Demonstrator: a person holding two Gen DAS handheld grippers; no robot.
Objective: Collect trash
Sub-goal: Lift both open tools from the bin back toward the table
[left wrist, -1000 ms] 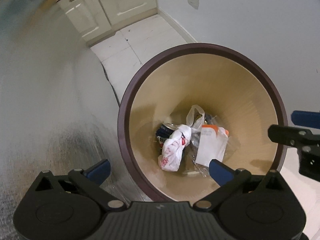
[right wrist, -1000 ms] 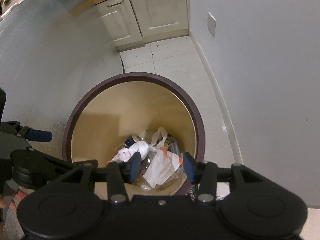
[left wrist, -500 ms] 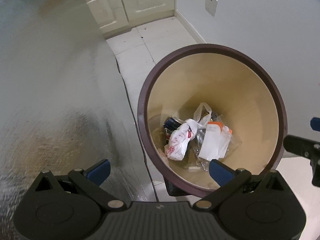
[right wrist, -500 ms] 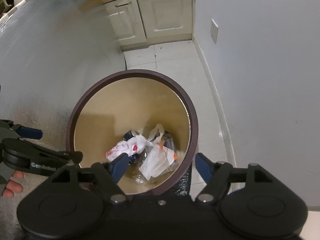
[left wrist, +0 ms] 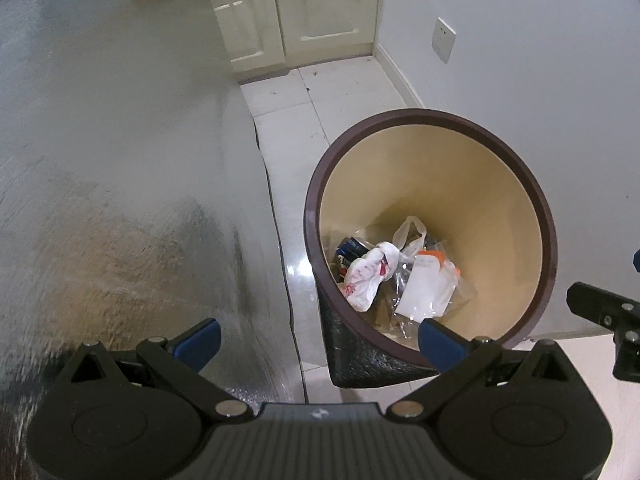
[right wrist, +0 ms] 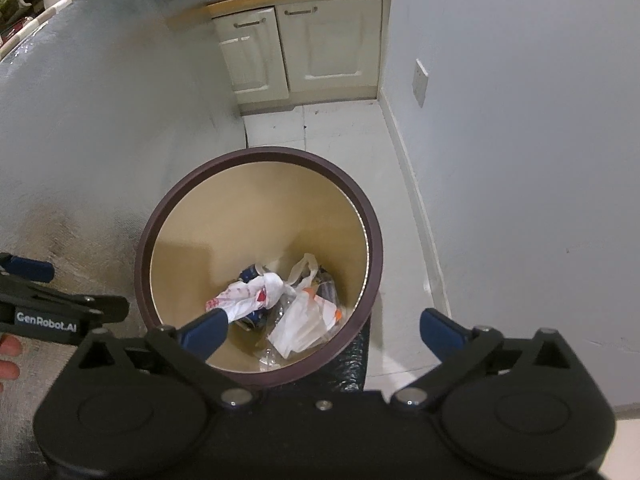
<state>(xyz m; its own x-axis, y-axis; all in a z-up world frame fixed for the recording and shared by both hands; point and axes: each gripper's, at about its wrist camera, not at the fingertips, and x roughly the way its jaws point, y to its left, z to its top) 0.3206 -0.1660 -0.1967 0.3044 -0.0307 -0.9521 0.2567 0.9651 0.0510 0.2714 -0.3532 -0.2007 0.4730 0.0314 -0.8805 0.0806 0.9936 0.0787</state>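
A round bin (left wrist: 436, 114) with a dark brown rim and beige inside stands on the floor. At its bottom lie a white bag with red print (left wrist: 366, 276), a blue can (left wrist: 348, 250) and a white pouch with an orange corner (left wrist: 428, 288). My left gripper (left wrist: 318, 342) hangs open above the bin's near left rim, nothing between its fingers. In the right wrist view the bin (right wrist: 260, 152) sits below my right gripper (right wrist: 324, 330), whose jaws are opening wide and hold nothing. The bag (right wrist: 244, 300) and pouch (right wrist: 308, 320) lie far below them.
A silver foil-covered surface (left wrist: 120, 160) fills the left side. Cream cabinets (left wrist: 296, 12) stand at the back, with white floor tiles (left wrist: 288, 120) before them. A grey wall with a socket (left wrist: 445, 40) runs along the right. A person's fingers (right wrist: 8, 356) show beside the left gripper (right wrist: 40, 292).
Both grippers have lifted and drawn back from the bin, which now looks smaller. The right jaws have spread from narrow to wide. The trash in the bin lies unmoved.
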